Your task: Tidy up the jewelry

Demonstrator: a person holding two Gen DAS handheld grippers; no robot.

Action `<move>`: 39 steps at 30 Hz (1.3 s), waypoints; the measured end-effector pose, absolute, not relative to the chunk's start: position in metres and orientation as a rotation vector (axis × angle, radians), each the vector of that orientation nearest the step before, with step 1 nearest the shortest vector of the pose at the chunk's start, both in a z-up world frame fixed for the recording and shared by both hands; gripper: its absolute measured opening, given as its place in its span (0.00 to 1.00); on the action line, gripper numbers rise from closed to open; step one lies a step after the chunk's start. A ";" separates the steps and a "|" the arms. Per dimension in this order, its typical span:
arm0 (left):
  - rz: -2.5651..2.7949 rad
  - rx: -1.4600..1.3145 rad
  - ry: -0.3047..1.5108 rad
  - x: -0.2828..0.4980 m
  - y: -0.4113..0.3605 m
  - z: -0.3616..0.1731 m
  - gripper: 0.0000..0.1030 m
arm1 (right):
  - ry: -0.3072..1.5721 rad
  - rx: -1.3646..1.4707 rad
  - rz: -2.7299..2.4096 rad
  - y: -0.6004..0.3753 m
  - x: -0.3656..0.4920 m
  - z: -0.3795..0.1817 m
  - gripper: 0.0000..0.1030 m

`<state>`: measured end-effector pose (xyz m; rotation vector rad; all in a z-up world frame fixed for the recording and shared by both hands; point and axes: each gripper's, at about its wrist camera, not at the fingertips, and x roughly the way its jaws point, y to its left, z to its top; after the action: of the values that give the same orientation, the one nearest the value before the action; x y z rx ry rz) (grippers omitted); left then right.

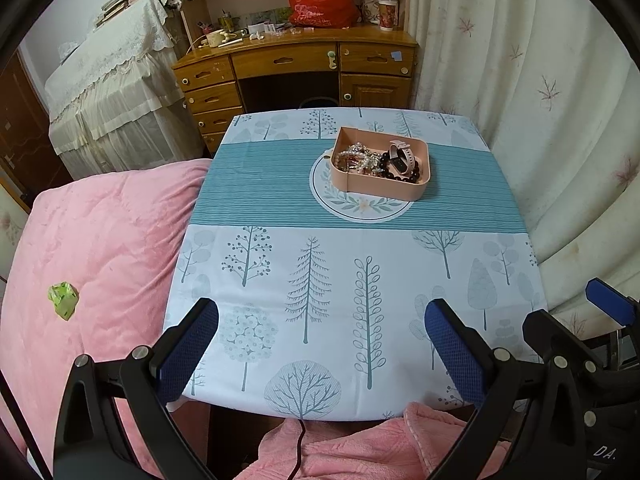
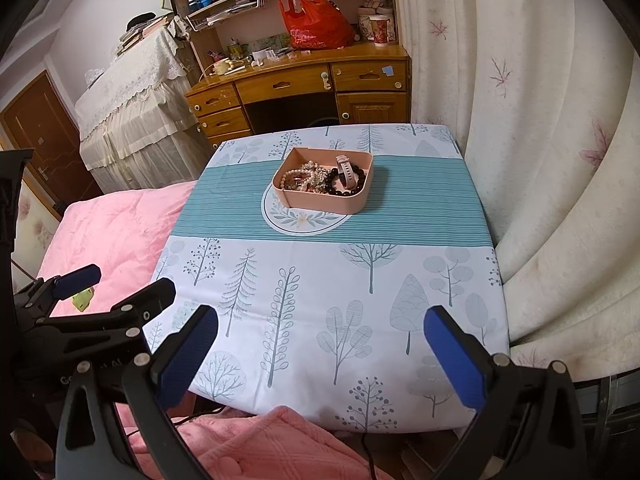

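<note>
A pink tray (image 1: 376, 191) stands on the far middle of the table (image 1: 280, 208); it also shows in the right wrist view (image 2: 320, 203). In it lie pearl bracelets (image 1: 356, 158), a dark bead bracelet (image 1: 416, 168) and a pink watch (image 1: 400, 156). The same pearl bracelets (image 2: 300, 180), dark bead bracelet (image 2: 352, 184) and watch (image 2: 346, 168) show in the right wrist view. My left gripper (image 1: 320, 320) is open and empty over the table's near edge. My right gripper (image 2: 320, 328) is open and empty, also at the near edge, far from the tray.
A pink quilted bed (image 1: 92, 248) lies left of the table, with a green wrapper (image 1: 63, 299) on it. A pale curtain (image 1: 540, 80) hangs on the right. A wooden desk (image 1: 296, 64) with a red bag (image 1: 320, 0) stands behind. Pink cloth (image 1: 360, 448) lies at the near edge.
</note>
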<state>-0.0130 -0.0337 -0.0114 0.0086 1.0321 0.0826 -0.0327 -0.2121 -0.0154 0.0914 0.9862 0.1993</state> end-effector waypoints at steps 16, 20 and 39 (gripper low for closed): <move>0.084 0.010 1.030 -0.014 -0.033 -0.009 0.99 | 0.990 0.090 0.193 -0.215 -0.034 -0.018 1.00; 0.084 0.010 1.032 -0.013 -0.034 -0.010 0.99 | 0.992 0.090 0.191 -0.217 -0.035 -0.019 1.00; 0.089 0.011 1.027 -0.013 -0.035 -0.009 0.99 | 0.998 0.088 0.186 -0.219 -0.036 -0.021 1.00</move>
<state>-0.0132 -0.0350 -0.0091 0.0108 1.0267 0.0894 -0.0364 -0.2187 -0.0205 0.0881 0.9982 0.1863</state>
